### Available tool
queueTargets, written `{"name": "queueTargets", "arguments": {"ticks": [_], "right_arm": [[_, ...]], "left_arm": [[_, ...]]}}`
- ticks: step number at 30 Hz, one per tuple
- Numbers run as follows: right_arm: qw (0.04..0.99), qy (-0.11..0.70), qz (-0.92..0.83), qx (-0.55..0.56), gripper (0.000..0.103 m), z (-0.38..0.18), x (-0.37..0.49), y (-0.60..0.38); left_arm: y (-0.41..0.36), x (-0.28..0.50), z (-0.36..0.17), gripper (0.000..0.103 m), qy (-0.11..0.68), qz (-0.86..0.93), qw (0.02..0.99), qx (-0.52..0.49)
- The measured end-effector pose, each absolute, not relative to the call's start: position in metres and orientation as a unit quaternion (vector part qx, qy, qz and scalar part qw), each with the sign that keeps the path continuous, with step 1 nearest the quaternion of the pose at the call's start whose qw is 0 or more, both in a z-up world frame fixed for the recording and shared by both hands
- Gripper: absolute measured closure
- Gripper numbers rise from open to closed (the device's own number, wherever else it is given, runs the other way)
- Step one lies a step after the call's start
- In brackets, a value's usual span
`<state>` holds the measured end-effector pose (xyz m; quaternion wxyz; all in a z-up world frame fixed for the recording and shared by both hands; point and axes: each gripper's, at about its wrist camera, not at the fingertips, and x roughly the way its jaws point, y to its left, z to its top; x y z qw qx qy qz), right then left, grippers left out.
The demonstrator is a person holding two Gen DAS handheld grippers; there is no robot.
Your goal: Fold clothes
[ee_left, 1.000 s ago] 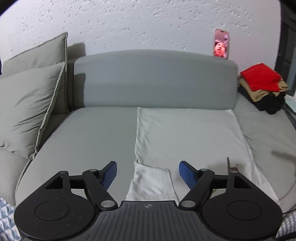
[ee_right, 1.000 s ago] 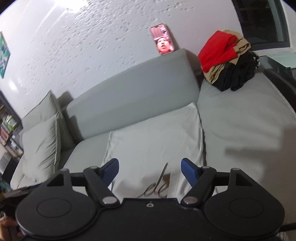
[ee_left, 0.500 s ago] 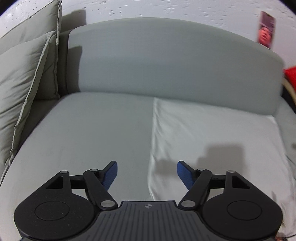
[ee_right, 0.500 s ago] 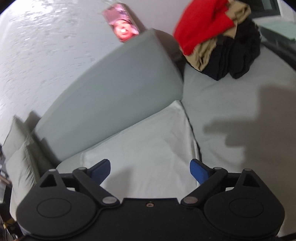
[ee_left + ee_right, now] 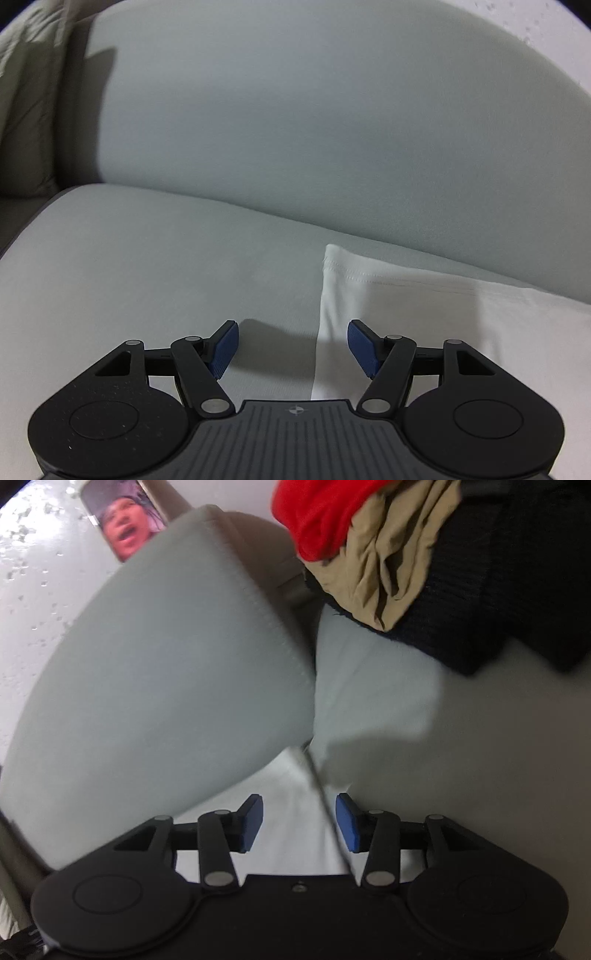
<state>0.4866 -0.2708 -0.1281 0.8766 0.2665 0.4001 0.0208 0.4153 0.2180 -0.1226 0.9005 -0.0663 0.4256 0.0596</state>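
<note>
A white garment (image 5: pixel 424 306) lies flat on the grey sofa seat (image 5: pixel 129 266), its hemmed far left corner near the backrest. My left gripper (image 5: pixel 291 347) hovers low over the garment's left edge, which runs between the blue pads; its jaws are closing and do not press on the cloth. In the right wrist view the same white garment (image 5: pixel 291 812) shows its far right edge between the blue pads of my right gripper (image 5: pixel 300 821). Those jaws are closing too, with a gap still on both sides of the cloth.
The grey backrest (image 5: pixel 314 129) rises just beyond both grippers. A pile of red, tan and black clothes (image 5: pixel 424 554) sits on the seat at the right. A phone (image 5: pixel 122 520) leans against the wall above the backrest. Grey cushions (image 5: pixel 26 74) stand at the left.
Both grippers have dropped and moved forward to the garment's far corners by the backrest. The right jaws have narrowed a lot, the left jaws a little.
</note>
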Motion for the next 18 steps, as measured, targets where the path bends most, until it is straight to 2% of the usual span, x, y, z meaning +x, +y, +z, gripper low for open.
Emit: {"name": "queueTargets", "arguments": {"ticks": [5, 7, 8, 9, 10, 12, 13, 18], "right_arm": [[0.882, 0.398, 0.034, 0.249, 0.063, -0.139, 0.514, -0.265], [0.882, 0.405, 0.040, 0.237, 0.067, -0.143, 0.522, -0.262], [0.882, 0.409, 0.044, 0.228, 0.072, -0.145, 0.525, -0.261], [0.883, 0.412, 0.047, 0.219, 0.078, -0.147, 0.527, -0.259], [0.884, 0.413, 0.047, 0.214, 0.082, -0.149, 0.529, -0.258], [0.884, 0.411, 0.045, 0.218, 0.093, -0.152, 0.530, -0.260], [0.883, 0.411, 0.045, 0.220, 0.095, -0.153, 0.529, -0.260], [0.890, 0.389, 0.062, 0.227, 0.097, -0.141, 0.509, -0.261]], "left_arm": [[0.213, 0.441, -0.129, 0.040, 0.424, 0.060, 0.902, -0.054], [0.208, 0.450, -0.128, 0.040, 0.421, 0.055, 0.904, -0.044], [0.205, 0.454, -0.128, 0.043, 0.419, 0.054, 0.905, -0.038], [0.202, 0.457, -0.126, 0.046, 0.417, 0.053, 0.907, -0.031], [0.198, 0.458, -0.125, 0.057, 0.415, 0.052, 0.908, -0.025], [0.189, 0.462, -0.122, 0.091, 0.411, 0.049, 0.910, -0.014], [0.185, 0.462, -0.119, 0.100, 0.406, 0.052, 0.913, -0.005], [0.175, 0.431, -0.092, 0.100, 0.353, 0.055, 0.934, 0.021]]}}
